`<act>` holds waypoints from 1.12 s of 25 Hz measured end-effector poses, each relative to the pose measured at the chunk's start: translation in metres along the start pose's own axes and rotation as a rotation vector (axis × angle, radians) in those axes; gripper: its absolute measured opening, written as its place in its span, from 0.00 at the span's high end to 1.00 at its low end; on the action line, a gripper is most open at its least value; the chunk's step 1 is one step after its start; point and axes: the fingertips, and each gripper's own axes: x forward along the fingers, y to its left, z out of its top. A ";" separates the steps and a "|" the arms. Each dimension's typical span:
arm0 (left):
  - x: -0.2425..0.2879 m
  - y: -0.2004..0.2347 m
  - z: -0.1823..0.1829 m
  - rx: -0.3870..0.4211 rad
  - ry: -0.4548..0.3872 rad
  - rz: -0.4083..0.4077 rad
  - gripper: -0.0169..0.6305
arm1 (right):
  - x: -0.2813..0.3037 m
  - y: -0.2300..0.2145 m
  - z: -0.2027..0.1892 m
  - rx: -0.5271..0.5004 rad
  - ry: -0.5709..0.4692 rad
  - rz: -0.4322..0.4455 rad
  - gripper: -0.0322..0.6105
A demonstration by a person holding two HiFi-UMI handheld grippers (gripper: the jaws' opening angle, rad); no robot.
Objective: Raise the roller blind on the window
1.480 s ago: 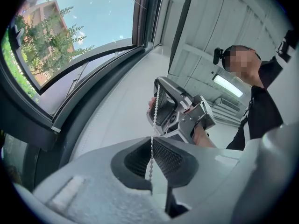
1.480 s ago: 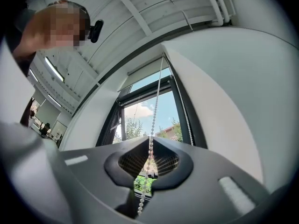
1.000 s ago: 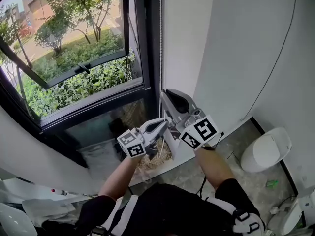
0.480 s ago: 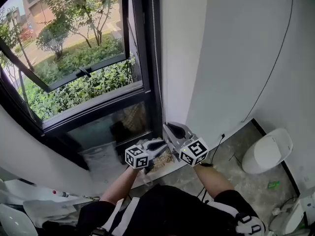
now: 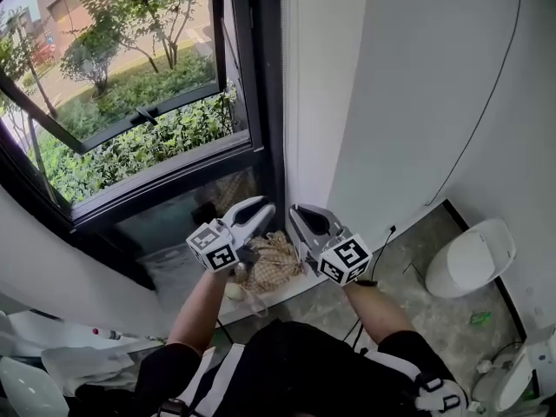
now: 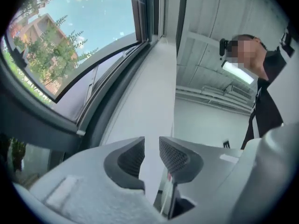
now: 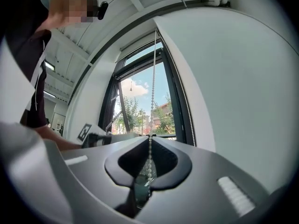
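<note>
White beads form the roller blind's bead chain (image 7: 152,92). In the right gripper view it hangs straight down in front of the window (image 7: 140,106), beside the black window frame (image 7: 180,106), and runs into the right tongs (image 7: 149,138). These tongs are clenched on the chain: the two dark pads meet around it, and a short run of beads shows below the pinch. The blind's fabric cannot be made out in any view.

In the head view, both of the person's forearms reach forward from the body, low down by the bottom corner of the window frame (image 5: 261,102). The right forearm (image 5: 373,298) angles in from the right. Its tongs (image 5: 295,211) point towards the frame and slightly upward, with the marker cube (image 5: 346,259) nearest the camera. The left forearm (image 5: 204,307) comes up from below. The left tongs (image 5: 265,205) sit just beside the right ones, tips near each other but apart, and carry their own marker cube (image 5: 213,248).

In the left gripper view, the left tongs (image 6: 152,146) are released. Their jaws have just been opening, and a narrow gap stands between the ribbed pads. Only the pale wall (image 6: 140,92) beside the window shows through the gap. Nothing is pinched there.

Outside the glass are green hedges (image 5: 130,159) and trees. A white wall (image 5: 417,102) fills the right of the head view. A tan woven bundle (image 5: 271,263) lies on the floor below the tongs.
</note>
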 end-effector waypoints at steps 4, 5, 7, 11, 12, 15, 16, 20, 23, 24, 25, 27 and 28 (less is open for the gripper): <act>0.031 -0.041 0.074 0.066 -0.119 -0.135 0.78 | -0.001 0.005 0.001 0.009 -0.001 0.009 0.92; 0.039 -0.051 0.088 0.075 -0.143 -0.171 0.77 | 0.000 0.006 0.001 0.011 -0.001 0.011 0.92; 0.055 -0.065 0.114 0.079 -0.196 -0.213 0.76 | 0.001 0.009 0.001 0.013 -0.001 0.017 0.92; 0.084 -0.074 0.161 0.124 -0.274 -0.201 0.76 | 0.001 0.012 0.001 0.022 -0.006 0.024 0.92; 0.088 -0.076 0.169 0.140 -0.281 -0.199 0.76 | 0.001 0.014 0.000 0.023 -0.007 0.026 0.92; 0.091 -0.080 0.182 0.151 -0.300 -0.219 0.78 | 0.001 0.016 -0.001 0.020 -0.002 0.034 0.92; 0.090 -0.082 0.184 0.157 -0.307 -0.232 0.80 | 0.000 0.016 -0.001 0.020 -0.001 0.036 0.92; 0.087 -0.090 0.182 0.167 -0.316 -0.274 0.96 | -0.003 0.016 -0.001 0.021 0.000 0.036 0.92; 0.088 -0.093 0.179 0.174 -0.300 -0.287 0.96 | -0.002 0.016 -0.003 0.015 0.011 0.037 0.92; 0.088 -0.092 0.176 0.195 -0.284 -0.281 0.96 | -0.002 0.015 -0.006 0.013 0.023 0.037 0.92; 0.088 -0.091 0.171 0.217 -0.265 -0.270 0.96 | -0.001 0.015 -0.013 0.012 0.042 0.036 0.92; 0.084 -0.083 0.153 0.239 -0.224 -0.239 0.96 | -0.003 0.015 -0.034 0.019 0.099 0.034 0.92; 0.080 -0.078 0.139 0.229 -0.206 -0.222 0.96 | -0.005 0.016 -0.049 0.028 0.137 0.033 0.92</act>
